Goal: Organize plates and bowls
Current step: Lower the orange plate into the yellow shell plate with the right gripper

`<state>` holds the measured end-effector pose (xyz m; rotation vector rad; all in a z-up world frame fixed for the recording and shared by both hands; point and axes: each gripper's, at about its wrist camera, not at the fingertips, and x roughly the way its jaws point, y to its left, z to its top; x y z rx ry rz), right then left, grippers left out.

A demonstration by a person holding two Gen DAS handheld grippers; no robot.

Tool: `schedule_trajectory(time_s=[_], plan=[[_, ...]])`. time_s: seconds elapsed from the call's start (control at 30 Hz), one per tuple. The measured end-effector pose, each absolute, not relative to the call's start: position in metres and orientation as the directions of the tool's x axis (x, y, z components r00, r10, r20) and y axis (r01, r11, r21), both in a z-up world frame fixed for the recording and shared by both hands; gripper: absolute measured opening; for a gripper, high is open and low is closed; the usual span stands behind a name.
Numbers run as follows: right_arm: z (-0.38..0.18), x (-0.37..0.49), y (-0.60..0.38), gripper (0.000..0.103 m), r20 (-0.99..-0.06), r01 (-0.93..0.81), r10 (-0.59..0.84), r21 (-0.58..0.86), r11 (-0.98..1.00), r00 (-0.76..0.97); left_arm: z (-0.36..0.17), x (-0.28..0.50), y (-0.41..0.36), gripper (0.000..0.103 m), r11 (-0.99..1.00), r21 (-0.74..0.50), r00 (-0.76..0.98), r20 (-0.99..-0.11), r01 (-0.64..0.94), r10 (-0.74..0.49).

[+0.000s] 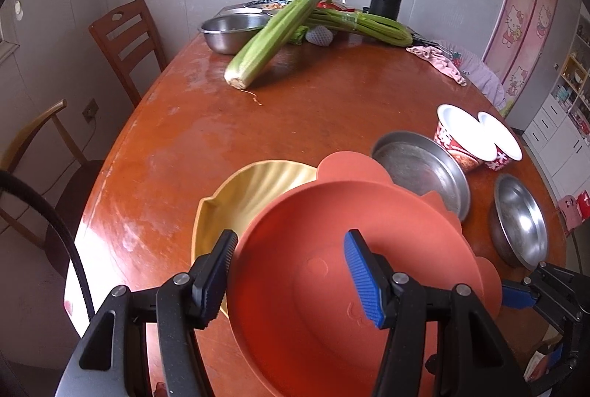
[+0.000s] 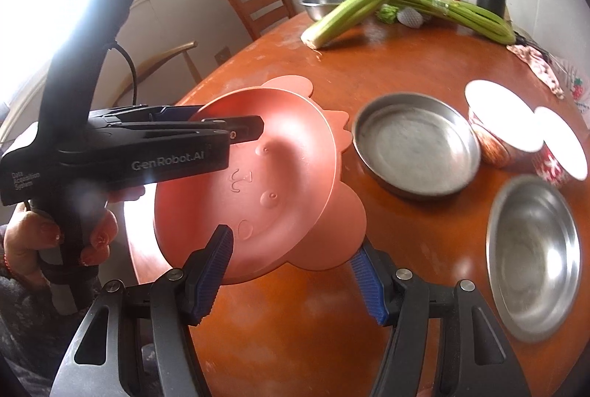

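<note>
Two grippers flank the tilted orange plate (image 2: pixel 258 176), underside rightward.

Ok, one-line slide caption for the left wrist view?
Left gripper open around an orange plate tilted above a yellow dish.

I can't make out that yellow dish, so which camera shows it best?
The left wrist view: the yellow plate lies on the table, half hidden behind the orange plate. In the right wrist view the orange plate hides it completely.
</note>
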<state>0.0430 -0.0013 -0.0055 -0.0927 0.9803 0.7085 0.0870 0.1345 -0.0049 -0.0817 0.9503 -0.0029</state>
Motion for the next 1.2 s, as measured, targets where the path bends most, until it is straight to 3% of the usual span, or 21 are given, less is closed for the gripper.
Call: schedule_trajectory(time_s=[0.8,1.2], plan=[[-0.016,0.076,0.068,0.067,-0.796,-0.579,0.531,0.295,0.76,0.291,-0.03,0.148,0.174,0.059,0.997,-0.076,0.54,-0.84,-0.024,-0.051],[-0.021,0.068,0.065,0.067,-0.815,-0.586,0.487,0.237,0.775,0.313,-0.035,0.116,0.197,0.06,0.995,-0.062,0.552,-0.834,-0.072,-0.012]])
